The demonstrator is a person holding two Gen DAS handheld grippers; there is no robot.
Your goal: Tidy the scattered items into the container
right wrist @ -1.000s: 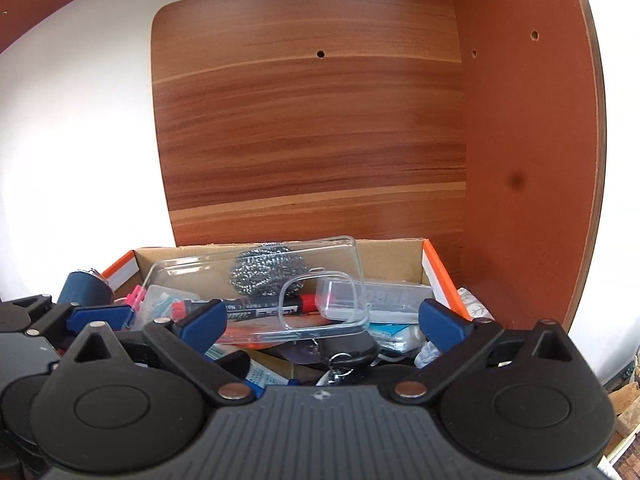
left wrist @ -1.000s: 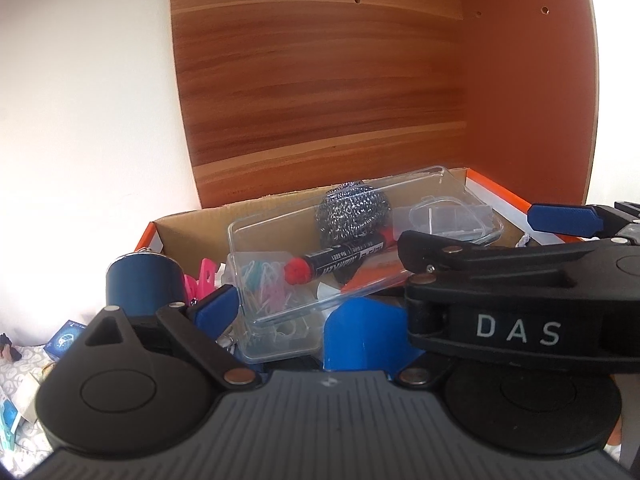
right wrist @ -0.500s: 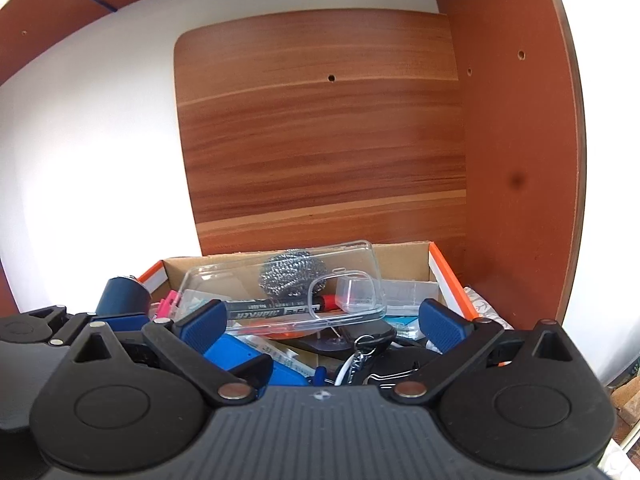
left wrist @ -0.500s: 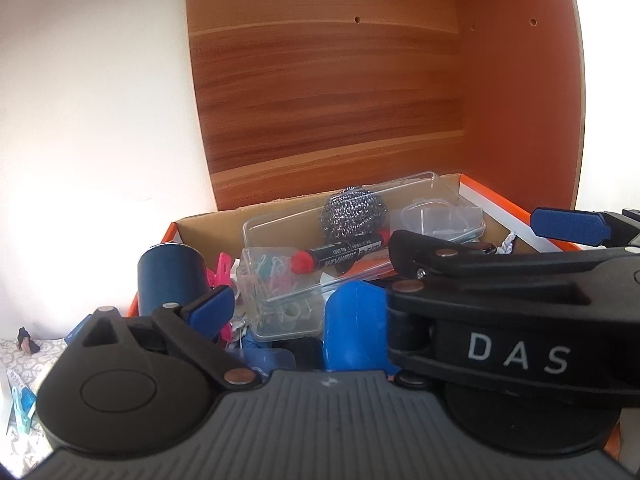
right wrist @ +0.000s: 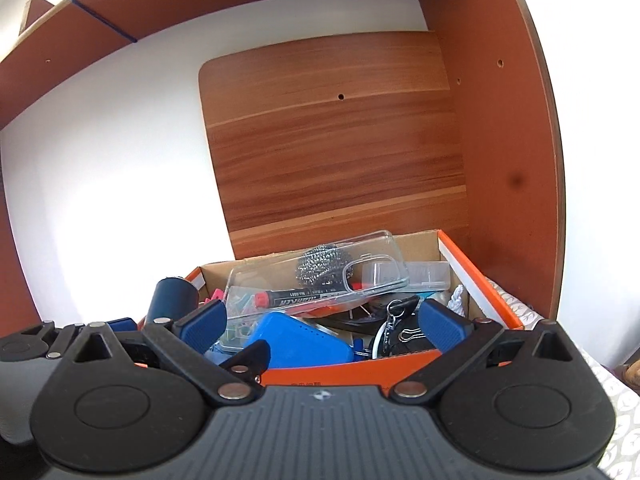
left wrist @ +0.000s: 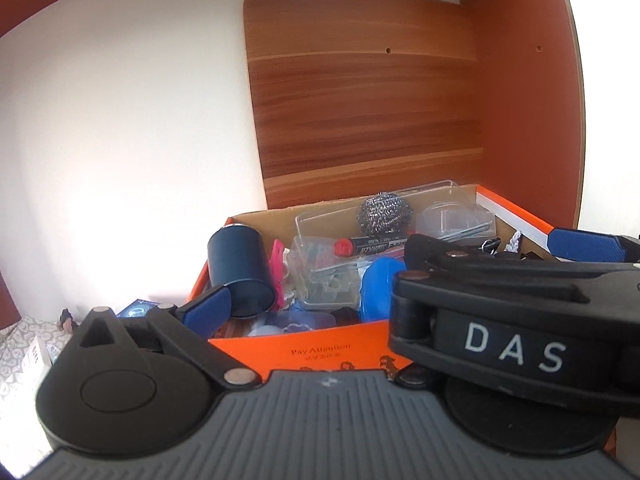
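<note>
Both my grippers hang in front of the box (right wrist: 472, 264), jaws wide apart and holding nothing. The left gripper (left wrist: 304, 304) has just finished spreading to full width; only its left pad (left wrist: 208, 308) shows, since the right gripper (right wrist: 320, 320) crosses in front of the other. The right gripper's two pads (right wrist: 440, 322) sit just over the box's near wall. Inside the box I see a steel scourer (right wrist: 322, 266) at the back, a clear case (right wrist: 320, 280) leaning against it, a red-capped marker (right wrist: 292, 298) under the case, a blue lid (right wrist: 300, 342) near the front wall, and keys (right wrist: 394, 320) right of the lid. A dark blue cup (left wrist: 240, 266) stands in the box's left corner.
</note>
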